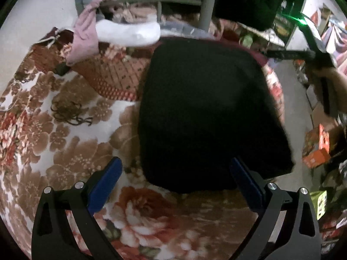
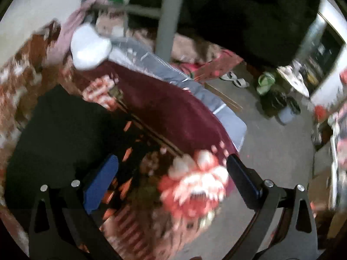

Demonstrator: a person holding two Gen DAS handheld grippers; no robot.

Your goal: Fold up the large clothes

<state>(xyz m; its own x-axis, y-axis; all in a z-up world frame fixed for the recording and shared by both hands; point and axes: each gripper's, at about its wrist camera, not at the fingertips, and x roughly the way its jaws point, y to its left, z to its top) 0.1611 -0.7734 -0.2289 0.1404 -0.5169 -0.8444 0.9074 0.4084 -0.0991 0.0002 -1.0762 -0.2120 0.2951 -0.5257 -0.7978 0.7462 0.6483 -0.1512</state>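
Observation:
A black garment [image 1: 208,112] lies folded into a rough rectangle on a floral blanket [image 1: 65,138]. My left gripper [image 1: 175,169] is open, its blue pads either side of the garment's near edge, holding nothing. In the right wrist view the same black garment [image 2: 58,143] lies at the left. My right gripper [image 2: 173,169] is open and empty above the blanket's maroon and flowered edge [image 2: 173,117]. The right gripper also shows in the left wrist view [image 1: 323,62] at the far right, beyond the garment.
A white cloth [image 1: 128,32], a pink cloth [image 1: 84,36] and a checked red cloth [image 1: 112,73] lie behind the garment. A grey post [image 1: 207,2] stands at the back. Orange boxes [image 1: 318,149] and clutter fill the floor at right. A grey zipped piece [image 2: 195,86] hangs off the bed edge.

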